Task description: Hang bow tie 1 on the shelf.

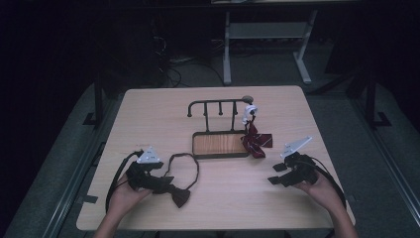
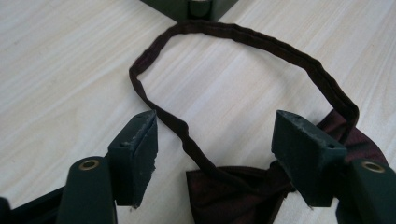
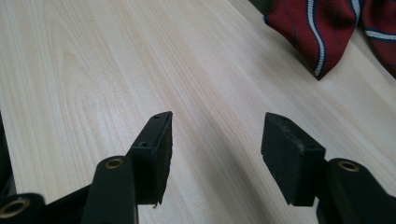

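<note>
While left claw (image 2: 215, 154) gapes – bow tie (image 2: 243, 191) between | striped tie (image 3: 322, 32) ahead

Bow tie (image 1: 173, 191) beside left gripper (image 1: 157, 184)

**Dim room, lit worktop, sharp close-ups**

The high view was dark and low in contrast. Only the worktop (image 1: 218, 198) caught light, which seemed to fall from above, while the floor and surroundings sank into near-black. The picture was soft and slightly grainy, and small details on the dark bow tie (image 1: 173, 191) were hard to read. Shadows there were faint and short.

Both gripper views were far brighter and evenly lit, with the wood grain pale and almost washed out. The fingers (image 2: 135, 149) looked crisp, casting soft shadows beneath them. In the right gripper view, the striped tie (image 3: 322, 32) near the top edge was slightly less sharp. No strong glare showed.
</note>
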A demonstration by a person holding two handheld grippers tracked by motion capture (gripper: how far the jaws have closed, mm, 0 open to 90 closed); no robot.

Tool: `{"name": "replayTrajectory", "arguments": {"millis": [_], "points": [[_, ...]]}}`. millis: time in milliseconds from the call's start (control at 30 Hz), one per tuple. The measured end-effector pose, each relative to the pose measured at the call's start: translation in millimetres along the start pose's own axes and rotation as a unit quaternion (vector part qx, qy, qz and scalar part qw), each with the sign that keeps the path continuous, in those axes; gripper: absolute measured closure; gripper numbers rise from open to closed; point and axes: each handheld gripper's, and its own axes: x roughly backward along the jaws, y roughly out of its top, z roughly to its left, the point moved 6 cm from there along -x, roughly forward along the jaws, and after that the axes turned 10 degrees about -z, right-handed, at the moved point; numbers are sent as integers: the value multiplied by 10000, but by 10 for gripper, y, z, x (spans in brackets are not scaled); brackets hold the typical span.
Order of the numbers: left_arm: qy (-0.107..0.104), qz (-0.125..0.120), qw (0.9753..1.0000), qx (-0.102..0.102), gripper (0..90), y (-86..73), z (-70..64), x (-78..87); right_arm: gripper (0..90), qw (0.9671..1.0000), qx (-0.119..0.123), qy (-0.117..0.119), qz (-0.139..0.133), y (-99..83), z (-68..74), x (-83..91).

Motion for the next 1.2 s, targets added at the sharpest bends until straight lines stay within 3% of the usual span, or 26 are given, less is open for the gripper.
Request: {"name": "replayTrajectory", "arguments": {"millis": [267,500,800,900,967,1200], "points": [[96,66,9997,-195,407,194,101,-8,425,10000,27,16,-10,-16,-12,6],[27,303,9994,-168,445,317,229,-117,418,10000,30,-2,-14,-12,-5,8],[-102,707,9974,84,428,199,421,-360,416,10000,34,17,13,-20,0,-7],[-107,700,9974,137,431,189,449,-396,417,10000,43,0,7,-22,-8,-3],[-5,808,9967,50,433,201,489,-422,417,10000,27,-21,-23,-15,-16,4],[48,747,9972,-16,536,281,492,-459,418,10000,9,-15,-51,6,8,5]]}}
